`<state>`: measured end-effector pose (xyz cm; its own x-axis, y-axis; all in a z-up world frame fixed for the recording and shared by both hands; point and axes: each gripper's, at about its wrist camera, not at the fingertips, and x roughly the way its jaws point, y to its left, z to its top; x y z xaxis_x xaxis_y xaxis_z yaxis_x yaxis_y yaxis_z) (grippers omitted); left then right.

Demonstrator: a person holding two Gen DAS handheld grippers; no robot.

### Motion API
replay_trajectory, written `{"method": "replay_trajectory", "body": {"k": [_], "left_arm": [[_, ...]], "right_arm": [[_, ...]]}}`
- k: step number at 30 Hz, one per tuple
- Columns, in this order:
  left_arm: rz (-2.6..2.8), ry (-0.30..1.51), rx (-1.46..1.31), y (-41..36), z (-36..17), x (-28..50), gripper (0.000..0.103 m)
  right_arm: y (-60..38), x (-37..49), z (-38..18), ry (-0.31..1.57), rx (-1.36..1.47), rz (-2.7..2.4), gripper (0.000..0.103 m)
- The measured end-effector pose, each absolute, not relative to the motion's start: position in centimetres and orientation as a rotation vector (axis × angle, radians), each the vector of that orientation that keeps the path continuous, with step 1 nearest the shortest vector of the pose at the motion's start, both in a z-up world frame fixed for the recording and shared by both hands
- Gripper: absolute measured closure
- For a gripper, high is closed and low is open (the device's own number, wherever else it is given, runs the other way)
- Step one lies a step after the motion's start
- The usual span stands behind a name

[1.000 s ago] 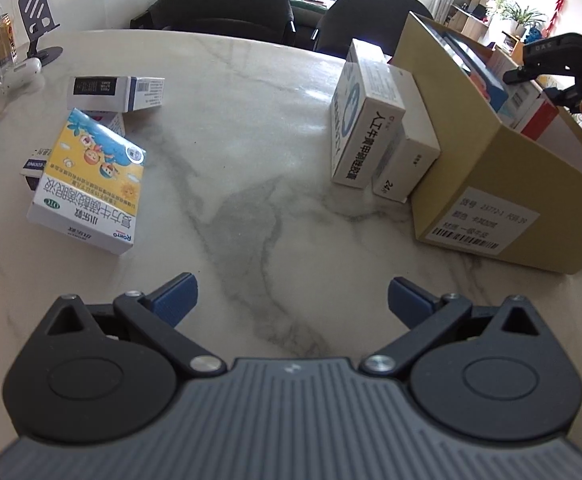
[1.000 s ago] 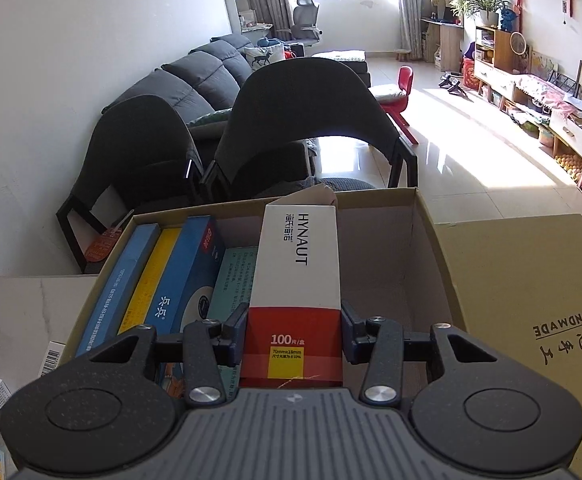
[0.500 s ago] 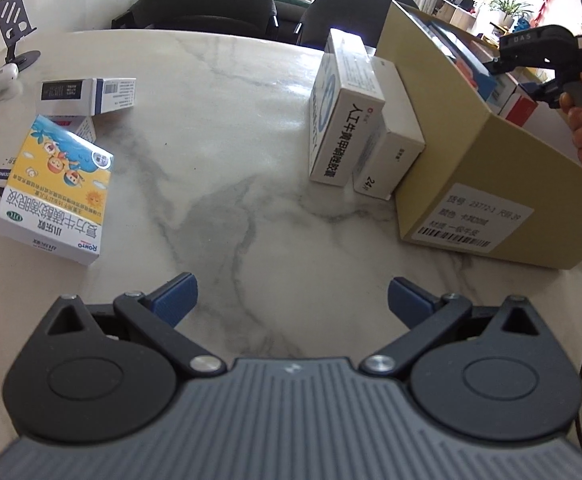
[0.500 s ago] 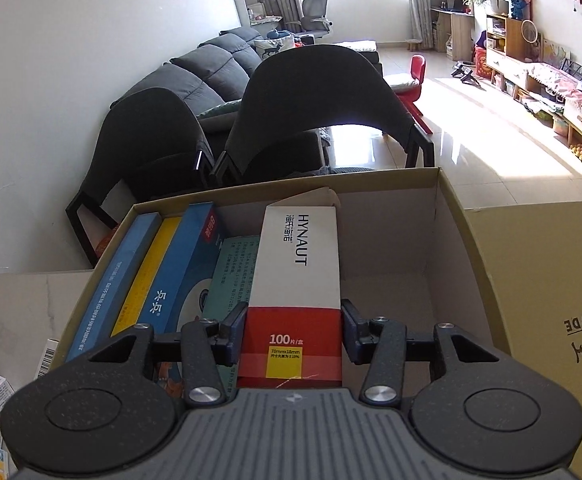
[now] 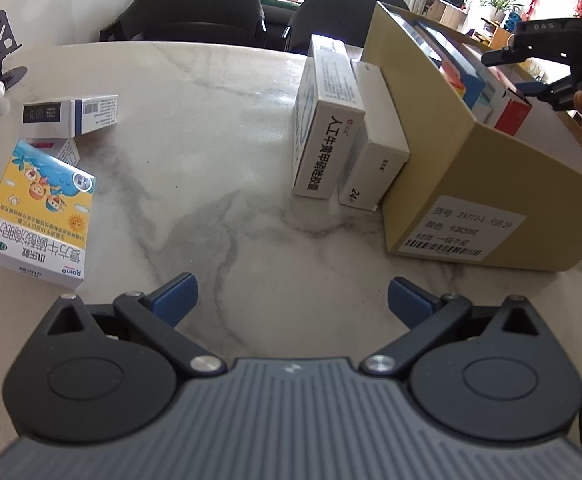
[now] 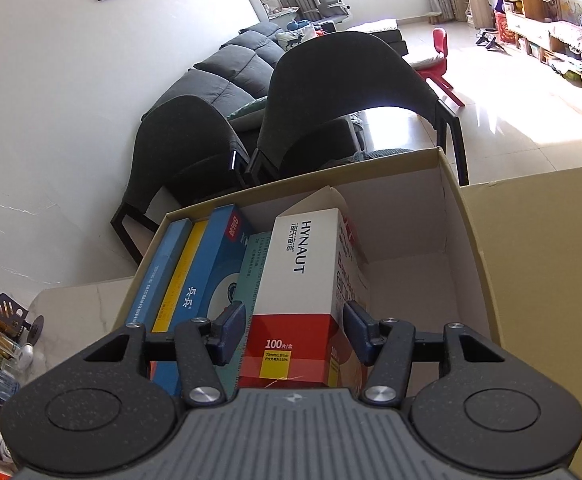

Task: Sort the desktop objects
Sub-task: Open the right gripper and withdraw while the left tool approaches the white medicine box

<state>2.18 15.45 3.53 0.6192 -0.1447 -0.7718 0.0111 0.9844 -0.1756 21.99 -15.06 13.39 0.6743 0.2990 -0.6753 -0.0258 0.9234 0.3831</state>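
The right gripper [image 6: 294,330] jaws are opening around the HYNAUT box [image 6: 305,280] in the carton [image 6: 475,232], while the left gripper [image 5: 293,296] jaws are standing spread over the worktop [image 5: 211,128].

A marble table [image 5: 219,128] carries scattered medicine boxes [image 5: 39,212], two upright boxes [image 5: 327,120], and a cardboard box [image 5: 471,184].

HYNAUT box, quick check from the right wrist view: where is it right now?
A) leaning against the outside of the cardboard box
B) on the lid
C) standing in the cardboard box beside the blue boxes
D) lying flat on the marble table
C: the HYNAUT box stands inside the cardboard box, next to the blue boxes, between the opening jaws of the right gripper, with gaps at both pads.
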Motion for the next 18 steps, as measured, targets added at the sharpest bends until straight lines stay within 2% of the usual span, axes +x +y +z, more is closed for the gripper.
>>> {"method": "replay_trajectory", "body": {"k": [4, 13, 15, 17, 18], "left_arm": [[-0.092, 0.909, -0.163, 15.6, 3.4, 2.6, 0.000], [-0.025, 0.820, -0.192, 16.9, 4.9, 3.7, 0.000], [-0.044, 0.811, -0.214, 17.2, 4.9, 3.8, 0.000], [-0.051, 0.809, -0.217, 17.3, 4.8, 4.1, 0.000], [-0.051, 0.804, -0.214, 17.3, 4.9, 4.4, 0.000]], "right_arm": [[-14.6, 21.1, 14.3, 0.788, 0.323, 0.206, 0.037], [-15.0, 16.9, 17.1, 0.658, 0.290, 0.235, 0.034], [-15.0, 15.6, 17.7, 0.619, 0.283, 0.266, 0.046], [-14.9, 14.5, 18.0, 0.620, 0.299, 0.318, 0.074], [-14.9, 14.0, 18.0, 0.624, 0.312, 0.348, 0.078]]}}
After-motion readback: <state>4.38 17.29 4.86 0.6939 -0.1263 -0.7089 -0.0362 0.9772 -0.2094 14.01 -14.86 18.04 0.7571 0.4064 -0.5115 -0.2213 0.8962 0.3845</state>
